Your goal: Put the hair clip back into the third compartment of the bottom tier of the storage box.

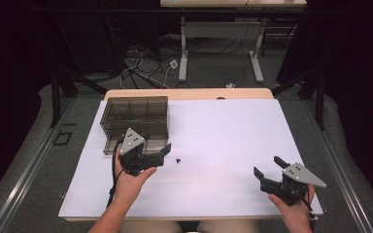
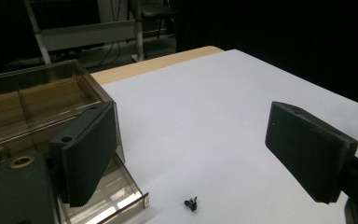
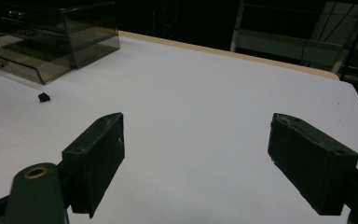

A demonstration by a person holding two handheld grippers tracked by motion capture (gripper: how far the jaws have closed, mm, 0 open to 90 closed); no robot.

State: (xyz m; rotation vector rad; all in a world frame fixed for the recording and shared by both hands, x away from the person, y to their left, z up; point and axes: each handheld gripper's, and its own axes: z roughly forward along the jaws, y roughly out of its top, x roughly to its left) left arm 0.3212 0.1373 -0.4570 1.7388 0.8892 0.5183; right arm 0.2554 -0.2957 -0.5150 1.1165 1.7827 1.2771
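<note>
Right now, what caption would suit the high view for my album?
Two open hand-held grippers, left gripper and right gripper, above a white table with a smoky drawer box and a tiny black part.

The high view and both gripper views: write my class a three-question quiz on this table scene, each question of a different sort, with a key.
1. True or false: the left gripper is clamped on the small black part.
2. Which gripper is nearer the smoky clear drawer box? A) left B) right
3. Fill in: the small black part lies on the white ___.

Key: 1 false, both grippers are open and empty; 2 A; 3 sheet.
</note>
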